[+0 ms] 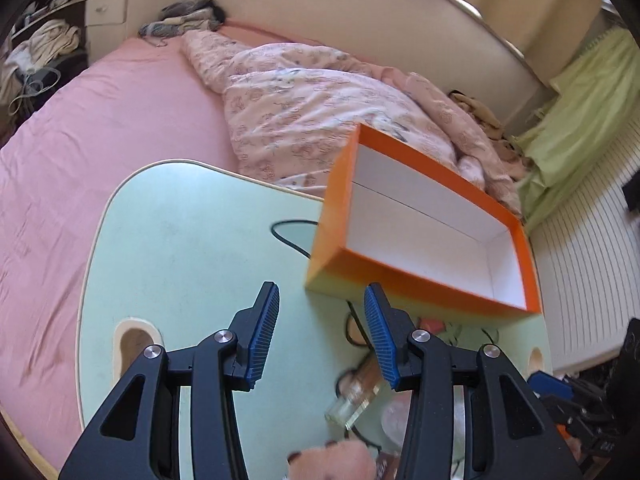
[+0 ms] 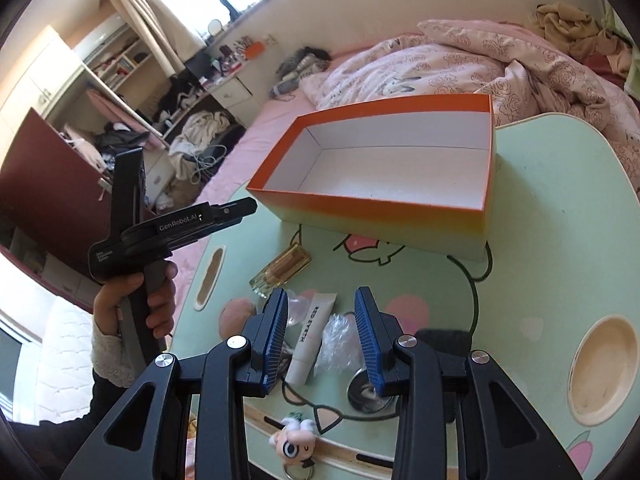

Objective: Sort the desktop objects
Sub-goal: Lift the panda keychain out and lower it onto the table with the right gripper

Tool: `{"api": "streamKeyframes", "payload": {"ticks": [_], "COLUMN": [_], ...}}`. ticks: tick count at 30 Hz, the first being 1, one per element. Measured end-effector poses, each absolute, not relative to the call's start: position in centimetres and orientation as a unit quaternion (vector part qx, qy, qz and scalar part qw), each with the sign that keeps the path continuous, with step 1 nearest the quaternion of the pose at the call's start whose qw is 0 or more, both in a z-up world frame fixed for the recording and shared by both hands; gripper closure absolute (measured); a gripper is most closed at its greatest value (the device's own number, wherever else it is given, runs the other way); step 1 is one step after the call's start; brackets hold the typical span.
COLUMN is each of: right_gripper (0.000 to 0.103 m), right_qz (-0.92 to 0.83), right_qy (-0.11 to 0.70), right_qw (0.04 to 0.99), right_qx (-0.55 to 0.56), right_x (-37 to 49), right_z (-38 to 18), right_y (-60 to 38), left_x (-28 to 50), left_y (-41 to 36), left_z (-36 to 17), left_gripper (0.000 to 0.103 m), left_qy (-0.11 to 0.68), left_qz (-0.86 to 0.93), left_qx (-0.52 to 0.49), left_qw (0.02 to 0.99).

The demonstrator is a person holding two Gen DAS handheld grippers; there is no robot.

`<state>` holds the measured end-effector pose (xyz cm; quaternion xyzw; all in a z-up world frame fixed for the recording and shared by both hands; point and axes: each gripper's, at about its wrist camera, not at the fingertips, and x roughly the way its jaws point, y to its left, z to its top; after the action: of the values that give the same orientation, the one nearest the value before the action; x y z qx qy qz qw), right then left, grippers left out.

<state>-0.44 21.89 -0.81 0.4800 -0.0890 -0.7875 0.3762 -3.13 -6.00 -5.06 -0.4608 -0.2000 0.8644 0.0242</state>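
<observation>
Orange box [image 2: 384,204]: empty, at table's [image 2: 560,216] far edge; perfume bottle [image 2: 282,270], white tube [image 2: 314,338] nearer its front edge; left gripper [image 1: 320,330], right gripper [image 2: 322,338]: jaws parted, holding nothing.

In the left wrist view, a broad bare stretch of the green counter [image 1: 172,240] is lying open at centre left, letting a gripper pass freely. The orange box [image 1: 424,232] is blocking the right half, its empty inside standing open from above. In the right wrist view, a perfume bottle [image 2: 282,270], a white tube [image 2: 312,338], crinkled plastic wrap [image 2: 340,338] and a round metal tin [image 2: 366,394] are crowding the lower centre below the box; the counter at right is staying clear around a round recess [image 2: 604,370].
</observation>
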Motion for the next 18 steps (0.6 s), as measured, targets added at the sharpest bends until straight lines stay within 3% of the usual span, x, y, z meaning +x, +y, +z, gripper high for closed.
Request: {"api": "streamKeyframes", "payload": {"ticks": [3, 6, 7, 9, 11, 18], "right_gripper": [0.068, 0.056, 0.048, 0.044, 0.044, 0.044], "right_qz": [-0.823, -0.873, -0.88, -0.884, -0.876, -0.868], "right_qy": [-0.051, 0.012, 0.008, -0.015, -0.035, -0.049], "right_qw": [0.322, 0.252, 0.244, 0.242, 0.25, 0.281], "right_qx": [0.465, 0.417, 0.407, 0.399, 0.411, 0.406], "right_x": [1.4, 4.2, 5.2, 7.0, 8.2, 8.3], "right_z": [-0.4, 0.2, 0.0, -0.5, -1.3, -1.1], "right_y": [22.4, 22.2, 22.3, 22.9, 23.2, 24.1], "left_x": [-1.0, 2.3, 3.5, 6.3, 9.0, 8.0], "left_y": [-5.2, -3.4, -2.8, -1.5, -0.5, -5.0], "left_z": [-4.2, -3.3, -3.3, -3.5, -4.2, -2.6], "left_gripper": [0.057, 0.057, 0.057, 0.056, 0.046, 0.045], "left_qy": [-0.186, -0.153, -0.141, -0.116, -0.107, -0.163], "left_qz": [0.862, 0.866, 0.868, 0.872, 0.877, 0.905], "left_qx": [-0.47, -0.472, -0.472, -0.471, -0.465, -0.393], "left_qw": [0.04, 0.055, 0.058, 0.058, 0.056, 0.021]}}
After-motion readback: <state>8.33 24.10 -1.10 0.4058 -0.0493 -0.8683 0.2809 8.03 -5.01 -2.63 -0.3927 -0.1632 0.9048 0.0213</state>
